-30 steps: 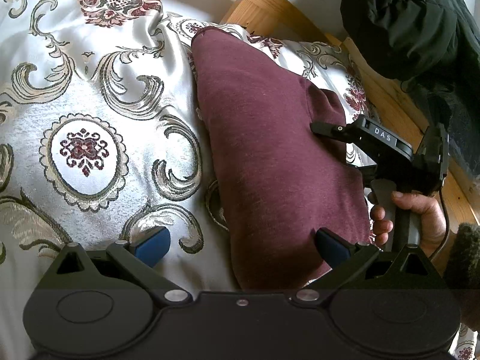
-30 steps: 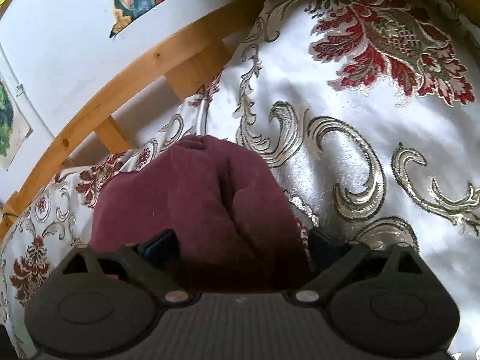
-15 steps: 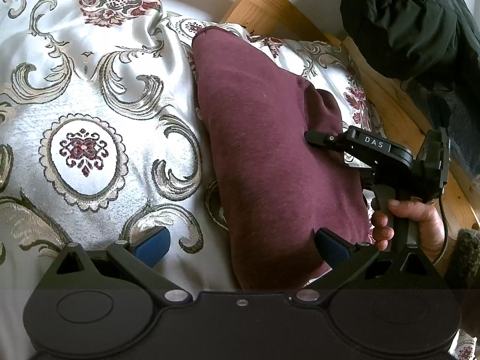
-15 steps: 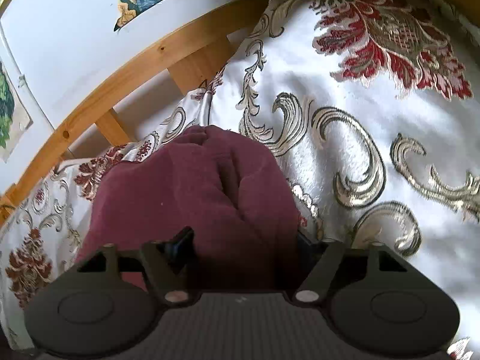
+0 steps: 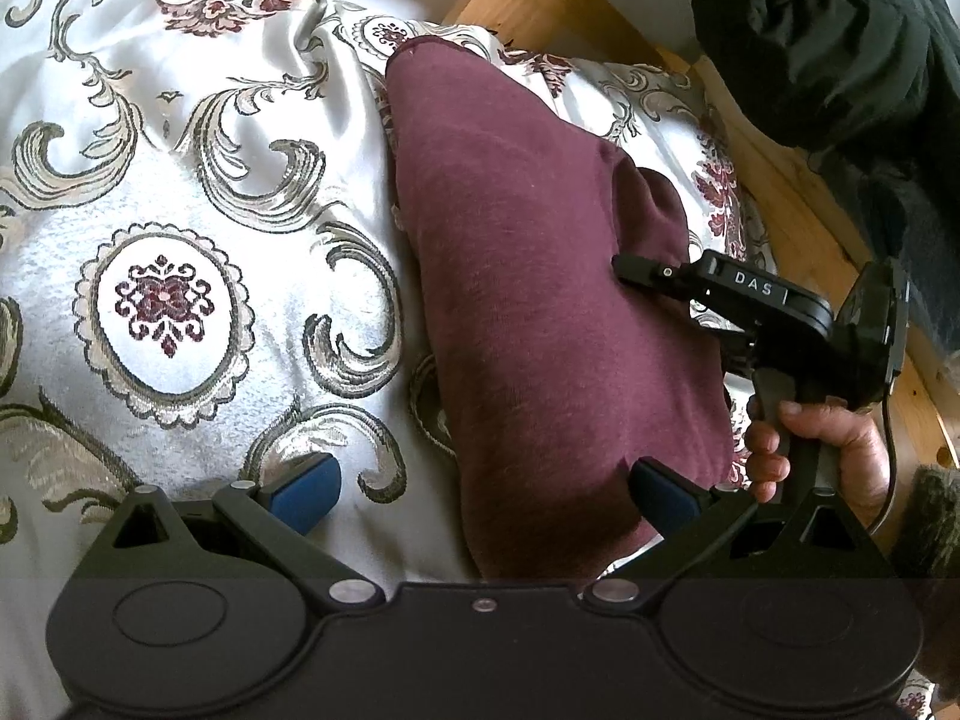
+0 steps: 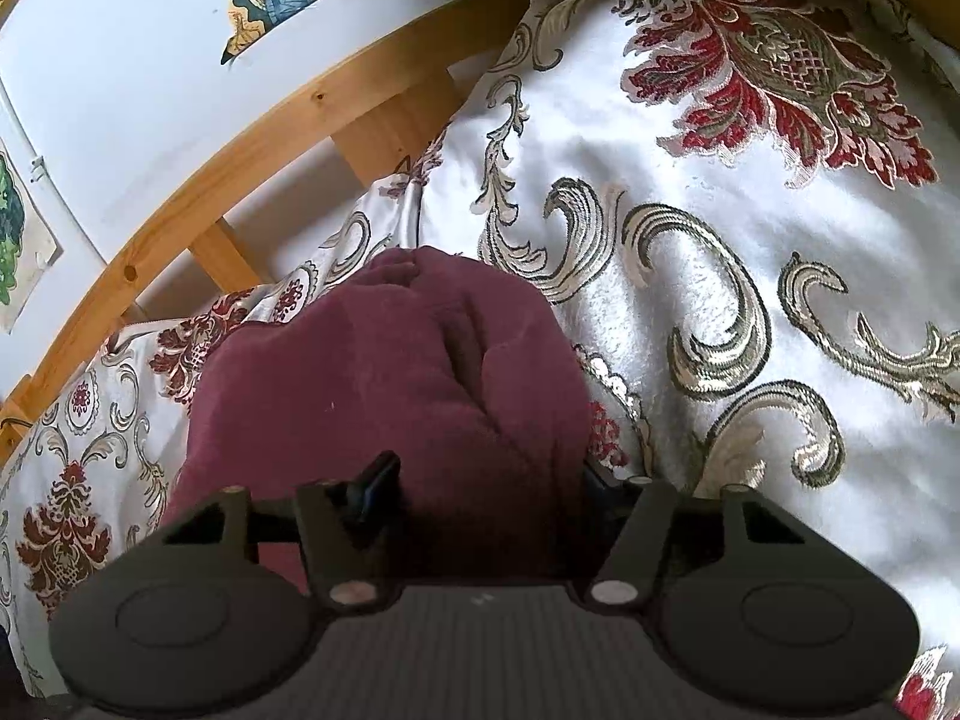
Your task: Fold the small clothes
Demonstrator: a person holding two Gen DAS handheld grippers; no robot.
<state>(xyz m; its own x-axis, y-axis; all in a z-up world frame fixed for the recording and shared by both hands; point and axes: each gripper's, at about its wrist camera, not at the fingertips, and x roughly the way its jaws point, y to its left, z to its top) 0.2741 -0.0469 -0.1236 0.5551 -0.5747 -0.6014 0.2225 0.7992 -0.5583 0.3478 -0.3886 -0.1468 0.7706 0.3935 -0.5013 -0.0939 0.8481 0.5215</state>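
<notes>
Right hand-held gripper (image 6: 480,480) has narrowed from wide, jaws closing around a bunch of the maroon garment (image 5: 540,312) on the bed (image 5: 180,240); grasp forming. Left hand-held gripper (image 5: 480,486) spread wide, straddling the near hem.

Both views are bright and evenly daylit. In the right wrist view, soft light patches and diffuse shadows fall across the satin bedspread (image 6: 690,192), which gleams palest toward 3 o'clock; the white wall (image 6: 150,60) at 10 o'clock is nearly overexposed. In the left wrist view the dark jacket (image 5: 828,42) at 1 o'clock loses detail in shadow. Fisheye distortion bows the wooden bed frame (image 6: 198,180) and darkens the corners. Focus is sharp at centre, and softens slightly toward the rims.
</notes>
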